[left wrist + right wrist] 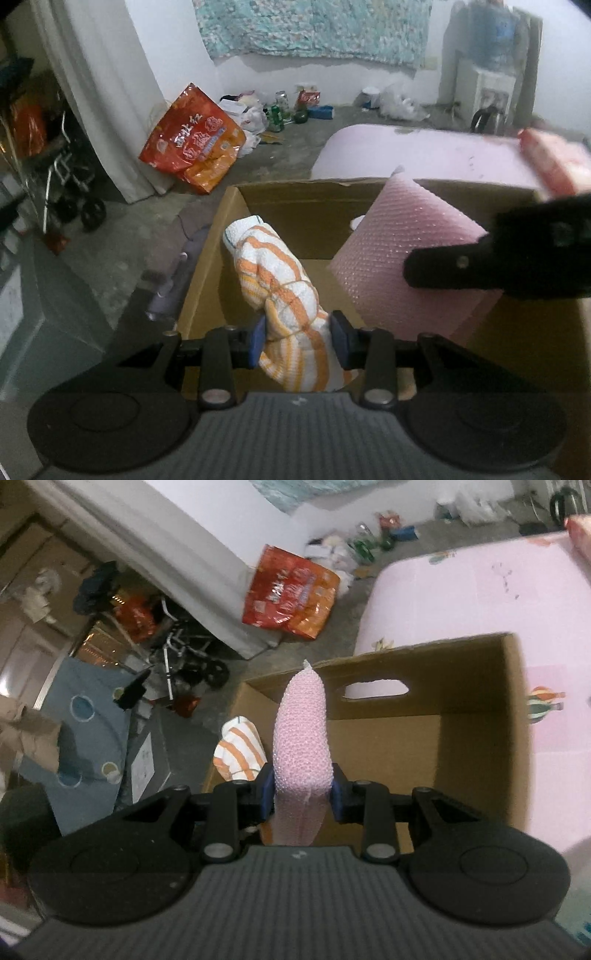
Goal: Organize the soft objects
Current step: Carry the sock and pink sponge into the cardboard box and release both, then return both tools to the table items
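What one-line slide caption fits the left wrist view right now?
Left gripper clamps an orange-and-white striped towel over the open brown cardboard box, beside a pink textured cloth.

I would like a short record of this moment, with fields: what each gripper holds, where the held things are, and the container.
left gripper: jaws shut on the orange-striped towel
right gripper: jaws shut on the pink textured cloth
position of both items: held over the open cardboard box, not released
box: brown, open top, oval handle cutout in its far wall; its floor looks bare where visible
box location: beside a pink mat on a grey floor
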The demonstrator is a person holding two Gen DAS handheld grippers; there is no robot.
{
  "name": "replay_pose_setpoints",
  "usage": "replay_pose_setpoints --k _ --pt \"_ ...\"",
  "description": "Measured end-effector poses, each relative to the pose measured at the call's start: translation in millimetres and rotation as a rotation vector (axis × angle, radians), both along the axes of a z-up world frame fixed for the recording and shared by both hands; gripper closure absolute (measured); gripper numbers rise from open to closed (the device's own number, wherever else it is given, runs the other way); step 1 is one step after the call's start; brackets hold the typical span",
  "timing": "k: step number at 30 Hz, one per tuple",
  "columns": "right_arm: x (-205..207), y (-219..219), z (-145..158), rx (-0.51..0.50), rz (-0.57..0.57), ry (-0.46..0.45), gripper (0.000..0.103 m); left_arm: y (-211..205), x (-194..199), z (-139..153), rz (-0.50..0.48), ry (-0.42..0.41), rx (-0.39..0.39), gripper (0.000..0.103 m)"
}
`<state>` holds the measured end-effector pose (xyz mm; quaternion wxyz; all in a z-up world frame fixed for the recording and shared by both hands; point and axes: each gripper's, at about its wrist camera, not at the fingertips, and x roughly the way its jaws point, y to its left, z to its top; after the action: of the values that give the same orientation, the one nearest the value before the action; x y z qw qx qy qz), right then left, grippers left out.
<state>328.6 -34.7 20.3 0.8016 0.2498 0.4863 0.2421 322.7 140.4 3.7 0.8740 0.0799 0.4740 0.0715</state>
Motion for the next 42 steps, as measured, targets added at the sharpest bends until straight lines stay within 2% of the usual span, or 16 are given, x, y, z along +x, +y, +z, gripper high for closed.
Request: replay_pose_setpoints --k 7,12,14,15,17,20,27,31,34,37,42 --pt "33.4 18.7 -54.4 0.018 -0.025 0.066 0.074 -2.6 19.1 -32.8 0.001 0.063 0.051 0.063" --pt "41.5 32.5 -81.4 0.008 -0.008 0.094 0.071 6.3 22.7 -46.4 0.032 0.084 0.037 0.061" --pt "44.8 35.8 -89.0 0.003 0.002 0.112 0.069 8.6 20.9 -45.2 0.040 0.081 0.038 0.050" --pt "45.1 36.1 -89.7 0.000 0.001 0.117 0.066 9.3 19.1 -43.0 0.041 0.075 0.038 0.047" --pt "45.5 35.4 -88.0 -0.006 -0.003 0.115 0.050 11.2 17.2 -37.7 0.040 0.064 0.031 0.037" --pt "44.5 34.1 -79.8 -0.019 -0.007 0.086 0.040 11.6 14.1 -28.4 0.044 0.043 0.036 0.034" --pt "33.6 15.6 -46.4 0.009 -0.013 0.019 0.036 14.3 -2.7 -4.0 0.068 0.014 -0.018 0.028" --pt "13.0 -16.2 -16.7 0.084 -0.013 -0.026 0.036 8.2 -30.3 24.7 0.063 -0.024 -0.059 0.024" --pt "-18.2 -57.6 11.7 0.172 -0.016 -0.078 0.036 -3.0 -58.8 51.2 0.031 -0.075 -0.112 0.019" --pt "-58.0 -109.9 33.7 0.239 -0.013 -0.137 0.035 -23.4 -89.3 72.0 -0.021 -0.113 -0.147 0.016" --pt "-135.7 -221.4 53.0 0.267 -0.057 -0.251 0.029 -77.3 -134.6 91.1 -0.153 -0.140 -0.219 0.015"
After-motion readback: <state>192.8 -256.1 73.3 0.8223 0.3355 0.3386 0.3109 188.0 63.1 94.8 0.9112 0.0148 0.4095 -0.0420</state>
